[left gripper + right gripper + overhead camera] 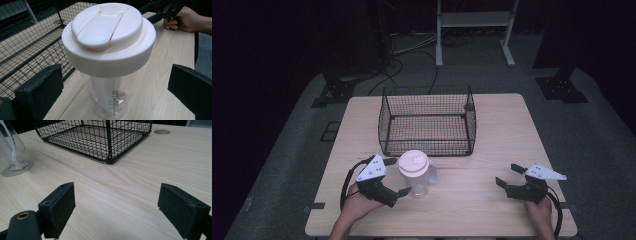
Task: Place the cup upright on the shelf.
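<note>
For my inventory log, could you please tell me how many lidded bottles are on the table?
1. The clear bottle with a cream lid stands upright near the table's front edge, just before the wire basket, between the open left tongs. The basket looks empty.

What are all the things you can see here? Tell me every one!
shaker bottle: one, clear with a cream lid, upright on the table just in front of the basket
wire basket: one, black, nothing in it, middle of the table
table: one, light wood
metal frame: one, pale grey, on the floor behind the table
left gripper: one, black, open, jaws either side of the bottle
right gripper: one, black, open, over bare table
</note>
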A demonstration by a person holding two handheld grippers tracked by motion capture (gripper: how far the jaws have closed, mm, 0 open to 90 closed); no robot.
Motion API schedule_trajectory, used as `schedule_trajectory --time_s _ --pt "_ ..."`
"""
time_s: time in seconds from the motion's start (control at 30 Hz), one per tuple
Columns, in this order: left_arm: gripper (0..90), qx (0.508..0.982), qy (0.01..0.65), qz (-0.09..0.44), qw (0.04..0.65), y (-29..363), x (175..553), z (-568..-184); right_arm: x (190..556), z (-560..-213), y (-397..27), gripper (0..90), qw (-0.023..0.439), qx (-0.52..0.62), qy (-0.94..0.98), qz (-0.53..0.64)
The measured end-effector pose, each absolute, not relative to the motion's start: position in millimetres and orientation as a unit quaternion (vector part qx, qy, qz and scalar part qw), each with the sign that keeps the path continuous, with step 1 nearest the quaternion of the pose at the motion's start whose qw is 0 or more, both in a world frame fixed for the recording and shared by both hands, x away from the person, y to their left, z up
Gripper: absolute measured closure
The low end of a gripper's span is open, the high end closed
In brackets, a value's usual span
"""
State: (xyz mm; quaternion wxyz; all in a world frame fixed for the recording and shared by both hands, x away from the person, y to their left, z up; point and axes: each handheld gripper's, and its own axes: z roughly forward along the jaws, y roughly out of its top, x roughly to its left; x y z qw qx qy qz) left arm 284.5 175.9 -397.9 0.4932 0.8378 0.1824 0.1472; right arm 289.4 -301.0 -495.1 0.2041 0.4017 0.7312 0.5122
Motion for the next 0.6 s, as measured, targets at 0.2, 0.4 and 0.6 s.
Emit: schedule_trajectory --time_s 0.2,0.4,0.6 --pt "0.0 0.845 0.179 0.139 0.485 168.7 289.1 -396.1 289.3 -495.1 -300.9 13.4 0.204 0.402 0.731 0.512" --pt "0.0 0.850 0.179 0.139 0.475 163.6 293.4 -392.3 289.4 -495.1 -300.9 13.4 0.204 0.401 0.732 0.512" --pt "0.0 0.855 0.179 0.141 0.466 158.5 298.6 -387.9 289.4 -495.1 -300.8 13.4 0.204 0.401 0.732 0.512"
